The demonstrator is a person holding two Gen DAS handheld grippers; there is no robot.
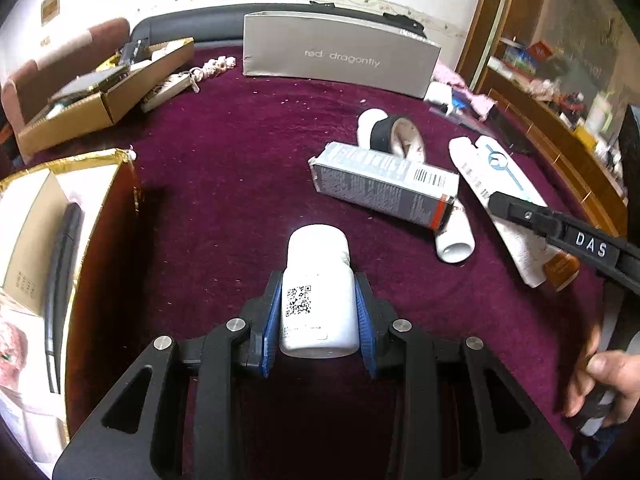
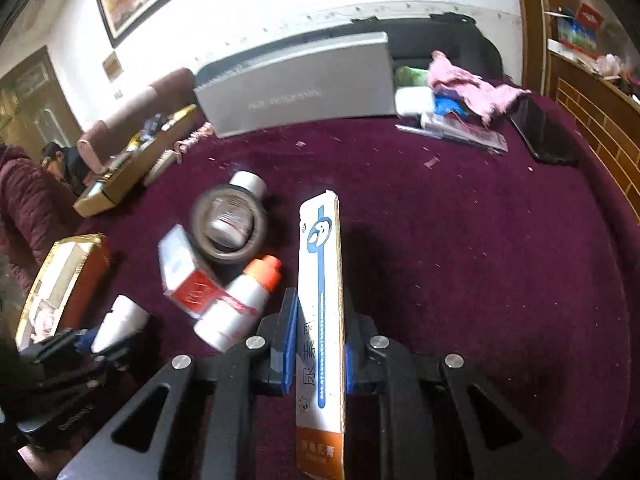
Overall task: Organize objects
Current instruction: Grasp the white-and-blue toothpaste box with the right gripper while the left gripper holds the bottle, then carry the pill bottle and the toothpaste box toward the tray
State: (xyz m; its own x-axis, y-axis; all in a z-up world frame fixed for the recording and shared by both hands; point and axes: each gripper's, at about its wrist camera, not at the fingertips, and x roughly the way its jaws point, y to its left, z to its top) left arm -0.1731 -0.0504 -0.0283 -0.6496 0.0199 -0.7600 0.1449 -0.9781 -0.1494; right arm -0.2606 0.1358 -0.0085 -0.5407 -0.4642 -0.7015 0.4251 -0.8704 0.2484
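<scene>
While the left gripper (image 1: 318, 312) pinches a white plastic pill bottle (image 1: 318, 300), the right gripper (image 2: 320, 336), clamped on a long white-and-blue carton (image 2: 320, 300), should lift straight, clearing the gold-edged open box (image 1: 92, 208).

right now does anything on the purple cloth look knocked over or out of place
Yes. A grey carton lies tipped on its side, resting across a white bottle, with a tape roll and another bottle jumbled against them. Small crumbs dot the purple cloth. No spill or damage is visible.
</scene>
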